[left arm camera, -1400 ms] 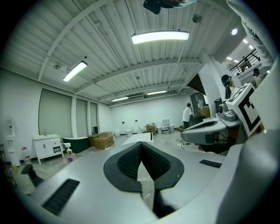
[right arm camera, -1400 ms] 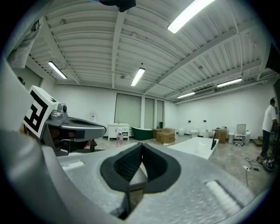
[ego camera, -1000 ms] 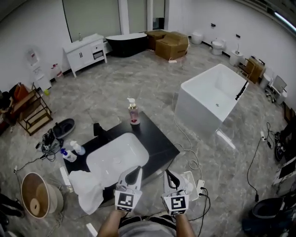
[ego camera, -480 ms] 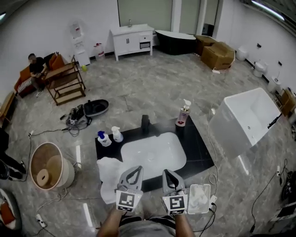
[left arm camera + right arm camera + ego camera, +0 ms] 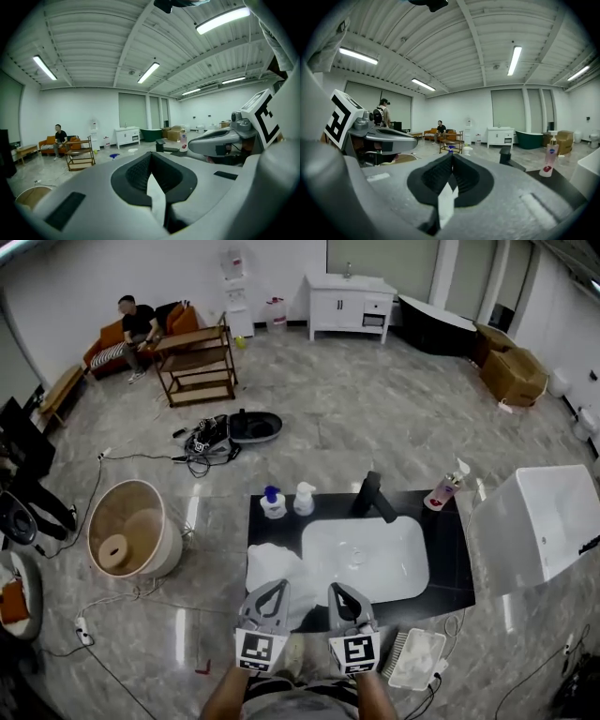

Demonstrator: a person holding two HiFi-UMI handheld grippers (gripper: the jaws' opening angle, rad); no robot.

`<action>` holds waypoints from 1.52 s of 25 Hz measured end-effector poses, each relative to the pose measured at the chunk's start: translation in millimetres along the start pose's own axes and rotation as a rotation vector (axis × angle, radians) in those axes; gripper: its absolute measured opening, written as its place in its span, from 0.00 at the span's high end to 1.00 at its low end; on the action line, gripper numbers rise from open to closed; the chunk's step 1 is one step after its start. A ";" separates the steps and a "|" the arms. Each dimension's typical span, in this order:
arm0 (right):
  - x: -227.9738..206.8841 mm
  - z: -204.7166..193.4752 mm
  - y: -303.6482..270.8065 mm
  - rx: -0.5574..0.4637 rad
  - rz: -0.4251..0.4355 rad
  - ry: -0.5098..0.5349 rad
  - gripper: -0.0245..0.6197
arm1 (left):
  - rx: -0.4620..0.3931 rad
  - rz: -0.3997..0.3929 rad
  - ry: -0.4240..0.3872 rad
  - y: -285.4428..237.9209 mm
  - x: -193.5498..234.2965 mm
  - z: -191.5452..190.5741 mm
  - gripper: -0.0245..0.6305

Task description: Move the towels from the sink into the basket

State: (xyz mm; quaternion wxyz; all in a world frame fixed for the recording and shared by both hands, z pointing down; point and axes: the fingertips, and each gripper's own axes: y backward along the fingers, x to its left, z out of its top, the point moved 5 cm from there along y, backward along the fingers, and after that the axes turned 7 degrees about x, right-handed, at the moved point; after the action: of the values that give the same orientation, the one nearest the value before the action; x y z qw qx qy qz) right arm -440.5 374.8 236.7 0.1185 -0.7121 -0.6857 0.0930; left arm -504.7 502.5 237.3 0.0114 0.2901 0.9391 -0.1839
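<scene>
A white towel [image 5: 272,568] hangs over the left front corner of the black counter [image 5: 450,563]. The white sink [image 5: 375,568] beside it shows a bare bowl. Far to the left on the floor stands the round wicker basket [image 5: 141,521]. My left gripper [image 5: 280,583] hovers just above the towel's near edge, jaws shut with nothing in them. My right gripper [image 5: 334,586] sits beside it at the sink's front rim, also shut and empty. In the left gripper view the left gripper [image 5: 150,153] points across the room. The right gripper [image 5: 451,155] does the same in its own view.
Two spray bottles [image 5: 273,502] [image 5: 304,498], a black faucet [image 5: 373,496] and a pink soap dispenser [image 5: 444,487] stand along the counter's back. A white bathtub [image 5: 544,521] is at the right. A white tray [image 5: 415,659] lies near my feet. Cables cross the floor.
The view has swung round, so the counter and sink now lie straight ahead and the basket sits higher at the left. Both grippers have stayed side by side and shut.
</scene>
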 end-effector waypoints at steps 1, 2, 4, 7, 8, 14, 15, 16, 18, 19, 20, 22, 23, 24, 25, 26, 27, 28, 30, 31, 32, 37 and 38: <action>7.3 -2.0 -8.0 0.008 0.023 0.002 0.96 | 0.012 0.017 0.011 3.2 6.8 -7.0 0.95; 15.5 -2.1 -16.0 0.021 0.048 0.003 0.96 | 0.025 0.034 0.024 7.5 14.9 -12.6 0.95; 33.1 1.7 -32.7 0.056 0.093 0.005 0.96 | 0.050 0.062 0.050 15.9 34.2 -20.9 0.95; 52.7 -1.4 -60.5 0.072 0.135 0.012 0.96 | 0.077 0.091 0.077 21.0 60.2 -36.6 0.95; 57.3 -5.7 -68.9 0.075 0.146 0.014 0.96 | 0.085 0.099 0.086 21.6 66.0 -43.1 0.95; 83.0 -34.8 -118.2 0.182 0.229 0.007 0.63 | 0.126 0.143 0.130 24.4 94.6 -73.0 0.95; 86.8 -40.8 -126.1 0.204 0.236 0.006 0.55 | 0.133 0.149 0.137 24.9 99.0 -77.2 0.95; 90.1 -47.0 -133.1 0.224 0.240 0.003 0.47 | 0.139 0.155 0.142 25.5 102.9 -81.2 0.95; 95.2 -59.2 -145.7 0.248 0.242 -0.004 0.36 | 0.151 0.164 0.150 26.3 110.1 -88.6 0.95; 97.1 -64.6 -151.6 0.260 0.241 -0.005 0.28 | 0.157 0.168 0.155 26.3 113.7 -92.2 0.95; 98.6 -70.0 -157.3 0.277 0.240 -0.005 0.23 | 0.162 0.172 0.159 26.0 117.4 -95.7 0.95; 100.5 -81.9 -167.8 0.318 0.235 -0.008 0.13 | 0.175 0.178 0.167 24.9 124.1 -102.9 0.95; 101.6 -87.4 -172.5 0.337 0.234 -0.008 0.11 | 0.182 0.179 0.172 24.0 126.6 -106.5 0.95; 103.1 -92.2 -176.9 0.352 0.237 -0.005 0.09 | 0.188 0.180 0.177 22.7 128.8 -109.9 0.95; 105.0 -96.9 -181.4 0.368 0.240 -0.001 0.08 | 0.193 0.181 0.184 21.3 131.0 -113.2 0.95; 106.9 -101.6 -186.0 0.385 0.243 0.008 0.07 | 0.198 0.182 0.190 19.6 133.1 -116.3 0.95; 108.4 -106.0 -190.8 0.400 0.244 0.019 0.06 | 0.203 0.182 0.195 17.9 135.2 -119.2 0.95; 109.7 -110.0 -195.5 0.412 0.244 0.032 0.06 | 0.209 0.181 0.197 16.2 137.3 -121.9 0.95; 111.7 -116.4 -204.6 0.425 0.243 0.060 0.06 | 0.217 0.179 0.203 13.1 141.1 -127.2 0.95; 112.2 -119.3 -208.5 0.428 0.240 0.074 0.06 | 0.219 0.179 0.206 11.6 142.7 -129.7 0.95; 112.3 -122.6 -211.7 0.436 0.237 0.089 0.06 | 0.222 0.179 0.209 10.0 144.1 -132.4 0.95; 109.3 -134.3 -218.0 0.504 0.208 0.131 0.21 | 0.240 0.180 0.216 4.8 150.4 -144.1 0.95; 108.6 -134.4 -218.2 0.512 0.204 0.134 0.25 | 0.243 0.181 0.218 4.4 151.3 -145.6 0.95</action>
State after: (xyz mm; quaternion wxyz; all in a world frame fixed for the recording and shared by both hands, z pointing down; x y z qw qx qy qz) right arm -604.5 484.6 432.9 0.3296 -0.7287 -0.5555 0.2274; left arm -615.6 638.9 352.1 -0.1088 0.3908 0.8758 -0.2616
